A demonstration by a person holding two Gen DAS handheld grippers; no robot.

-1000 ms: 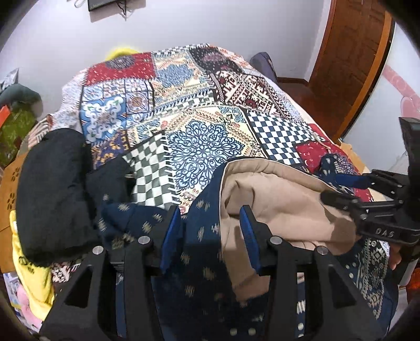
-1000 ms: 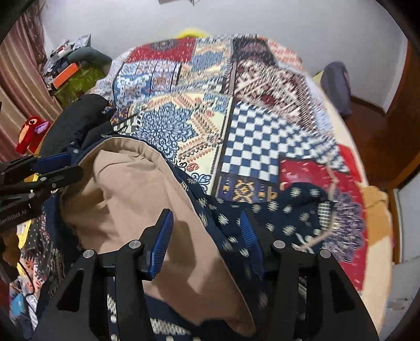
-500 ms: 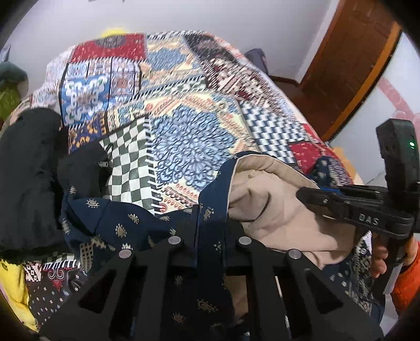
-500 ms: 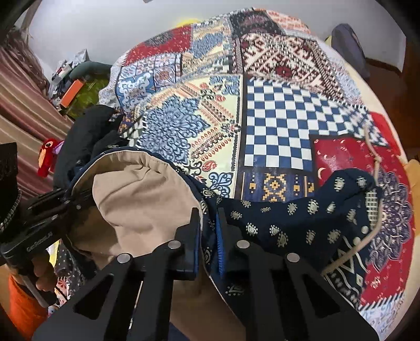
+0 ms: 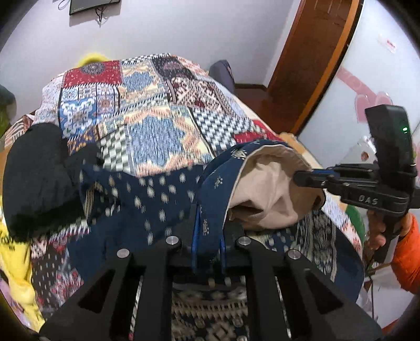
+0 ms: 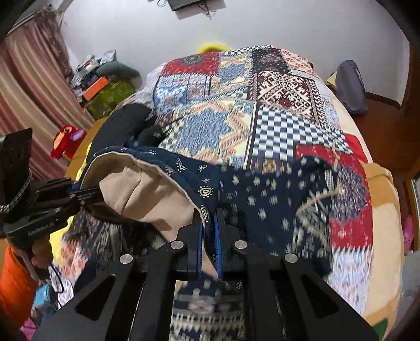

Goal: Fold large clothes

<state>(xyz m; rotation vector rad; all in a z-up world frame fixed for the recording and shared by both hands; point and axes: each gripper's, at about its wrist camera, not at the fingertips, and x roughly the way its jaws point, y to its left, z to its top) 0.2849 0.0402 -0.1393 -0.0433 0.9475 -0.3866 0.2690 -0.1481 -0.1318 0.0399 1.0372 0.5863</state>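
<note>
both grippers are clamped on the navy printed garment's (image 5: 147, 199) hem: left gripper (image 5: 208, 244) at 6 o'clock, right gripper (image 6: 207, 241) likewise, the tan lining (image 6: 147, 194) gaping above the patchwork bedspread (image 6: 275, 105).

The near part of the garment (image 5: 147, 199) smears into streaks, so its dots lose their shape, and its lower hem runs off the bottom edge behind the left gripper (image 5: 208, 244). The quilt (image 6: 275, 131) blurs too near the garment. A black bundle (image 5: 36, 173) at left hides whatever lies under it. The far wall's dark screen (image 6: 183, 4) is cut off at the top.
</note>
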